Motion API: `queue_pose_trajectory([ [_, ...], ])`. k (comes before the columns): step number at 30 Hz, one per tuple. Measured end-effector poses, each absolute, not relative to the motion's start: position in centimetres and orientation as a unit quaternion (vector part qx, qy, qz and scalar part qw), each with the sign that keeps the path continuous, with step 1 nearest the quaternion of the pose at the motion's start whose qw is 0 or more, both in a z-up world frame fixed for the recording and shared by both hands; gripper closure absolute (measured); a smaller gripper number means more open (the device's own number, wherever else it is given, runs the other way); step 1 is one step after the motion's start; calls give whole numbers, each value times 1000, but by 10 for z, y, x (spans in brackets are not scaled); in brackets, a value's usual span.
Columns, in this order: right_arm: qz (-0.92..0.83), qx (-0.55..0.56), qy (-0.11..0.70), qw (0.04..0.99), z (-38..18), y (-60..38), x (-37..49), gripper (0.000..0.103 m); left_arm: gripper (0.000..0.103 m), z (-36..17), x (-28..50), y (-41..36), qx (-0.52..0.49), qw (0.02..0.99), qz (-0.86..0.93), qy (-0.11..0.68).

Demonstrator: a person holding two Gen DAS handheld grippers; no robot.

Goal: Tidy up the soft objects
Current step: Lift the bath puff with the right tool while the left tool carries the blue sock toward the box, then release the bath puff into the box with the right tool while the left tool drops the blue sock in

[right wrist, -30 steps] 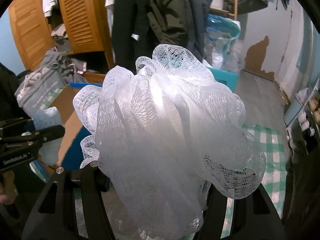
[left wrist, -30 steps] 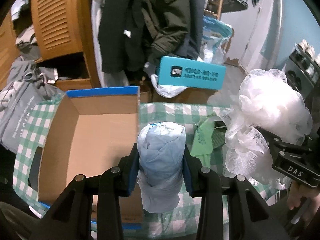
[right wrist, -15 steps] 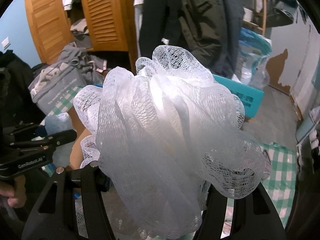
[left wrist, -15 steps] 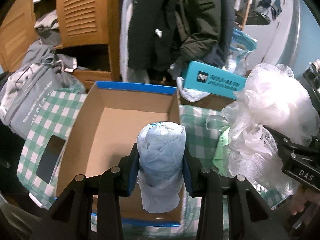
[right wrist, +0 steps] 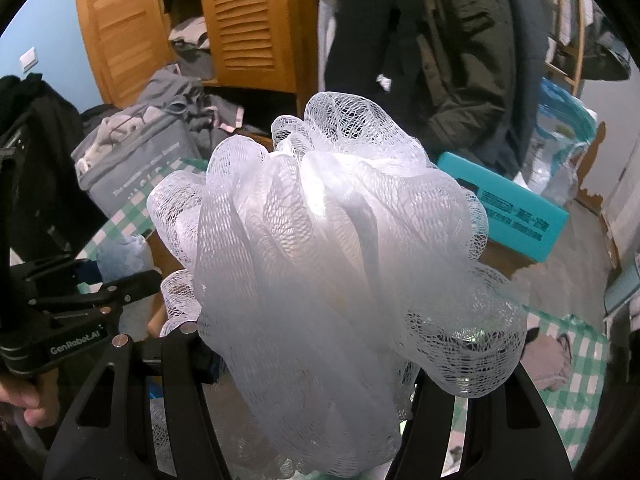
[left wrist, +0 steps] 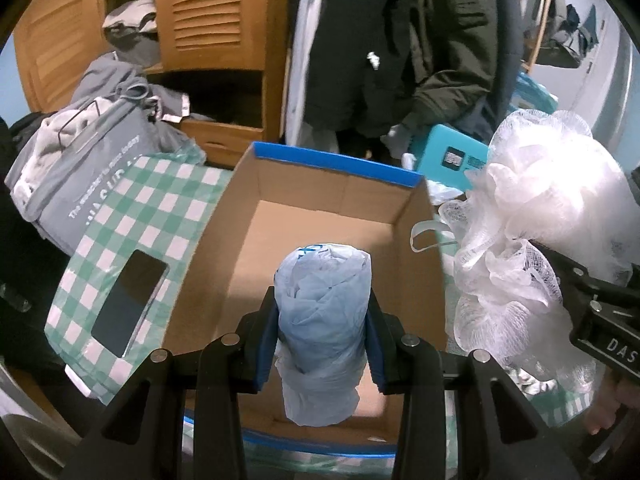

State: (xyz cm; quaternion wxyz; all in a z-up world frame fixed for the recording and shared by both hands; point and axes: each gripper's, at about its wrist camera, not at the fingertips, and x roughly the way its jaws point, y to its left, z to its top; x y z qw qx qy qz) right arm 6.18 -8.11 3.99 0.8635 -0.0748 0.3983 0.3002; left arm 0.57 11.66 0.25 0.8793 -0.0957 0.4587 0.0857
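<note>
My left gripper (left wrist: 322,340) is shut on a rolled light-blue plastic bag (left wrist: 322,320) and holds it upright over the near part of an open cardboard box (left wrist: 328,204) with a blue rim. The box looks empty inside. My right gripper (right wrist: 312,368) is shut on a large white mesh bath pouf (right wrist: 332,248), which fills most of the right wrist view. The pouf also shows in the left wrist view (left wrist: 540,216), just right of the box. The left gripper and its blue roll (right wrist: 124,256) show at the left of the right wrist view.
The box stands on a green-and-white checked cloth (left wrist: 160,208). A black phone (left wrist: 128,300) lies on the cloth left of the box. A grey bag of clothes (left wrist: 88,152) sits far left. A teal box (left wrist: 452,160) lies behind. Hanging coats (left wrist: 400,40) and a wooden wardrobe (left wrist: 208,12) stand beyond.
My left gripper has moved left with the blue roll, from the box's right wall to over the box's middle. The pouf in my right gripper has followed leftward beside the box.
</note>
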Motion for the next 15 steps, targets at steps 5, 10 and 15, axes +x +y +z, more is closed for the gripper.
queue_pose_trajectory([
  [5, 310, -86, 402, 857, 37, -58, 66, 42, 64, -4, 8, 129, -105, 874, 90, 465],
  [10, 318, -99, 407, 851, 32, -36, 71, 42, 64, -8, 10, 135, -108, 871, 95, 469],
  [15, 324, -109, 415, 843, 24, -19, 75, 42, 64, -12, 12, 144, -112, 869, 100, 472],
])
